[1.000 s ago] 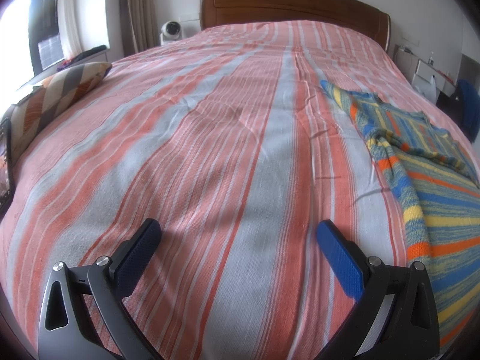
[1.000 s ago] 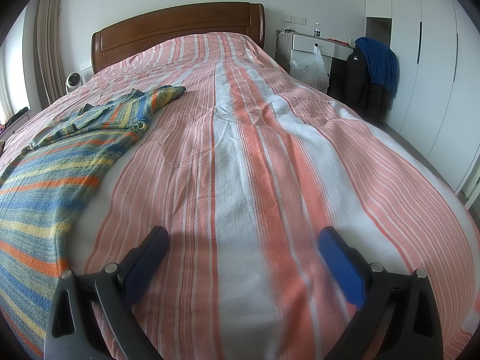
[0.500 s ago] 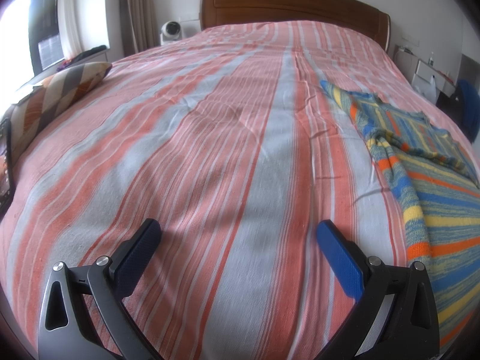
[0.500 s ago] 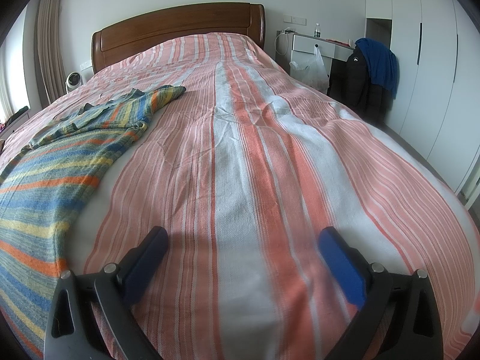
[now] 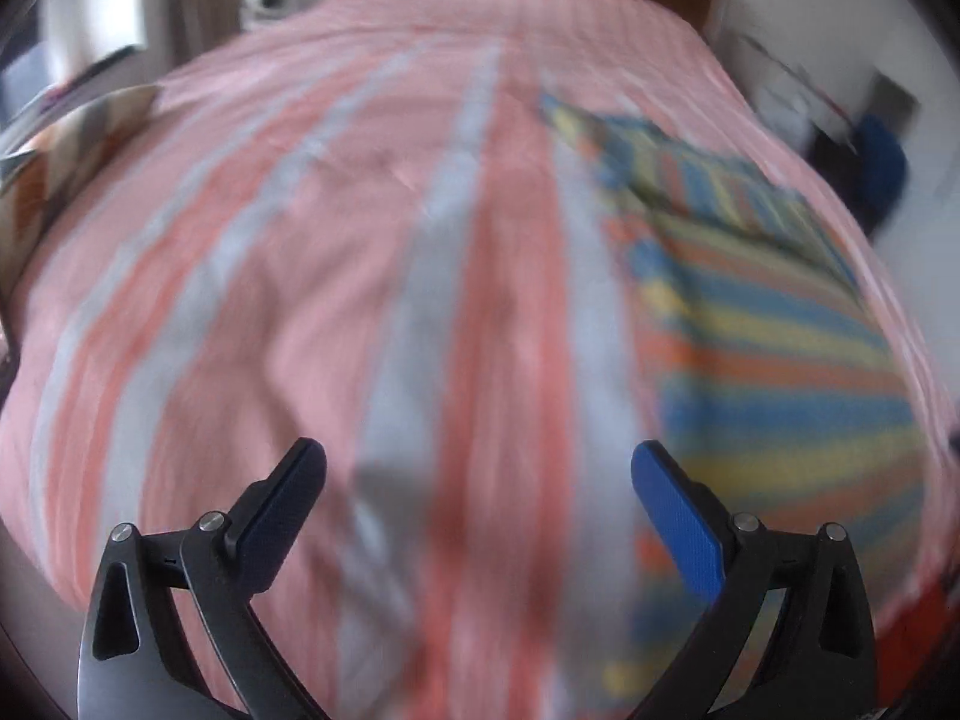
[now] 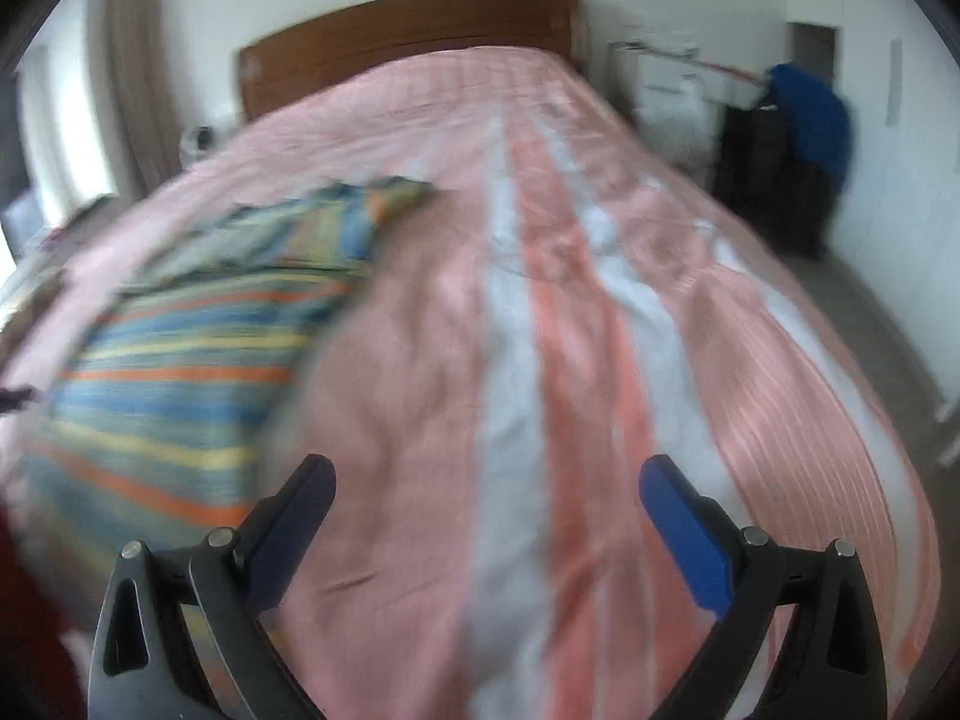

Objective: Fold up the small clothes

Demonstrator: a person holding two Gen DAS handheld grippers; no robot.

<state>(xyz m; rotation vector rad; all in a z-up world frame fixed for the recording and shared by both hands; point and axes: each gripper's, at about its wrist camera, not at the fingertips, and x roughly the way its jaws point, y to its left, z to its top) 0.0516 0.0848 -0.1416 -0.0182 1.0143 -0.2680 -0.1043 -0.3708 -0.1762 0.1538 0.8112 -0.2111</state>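
While both views were smeared by motion, the layout could be read well enough. At the far left of the left wrist view a patterned cushion (image 5: pixel 72 138) lay at the edge of the striped bedspread (image 5: pixel 336 252). The left gripper (image 5: pixel 479 468) hung over bare bedspread with its jaws spread wide and nothing between them. To its right lay the striped knit garment (image 5: pixel 774 324), spread out on the cover with a folded or bunched part toward the headboard (image 6: pixel 414 30), clear of the blue pads (image 5: pixel 678 516).

In the right wrist view the same garment (image 6: pixel 186 354) sat to the left of the right gripper (image 6: pixel 487 480), whose jaws also stood wide apart and empty, with pink and white stripes beneath them. Farther right, dark and blue clothing (image 6: pixel 798 144) hung by the wall.

The step in hand looked like the approach to a first grasp. To do it well, each gripper should probably go to its own near corner or hem edge, come in low, pinch only the knit and not the bedspread under it, and lift evenly so the loose weave does not stretch or drag.
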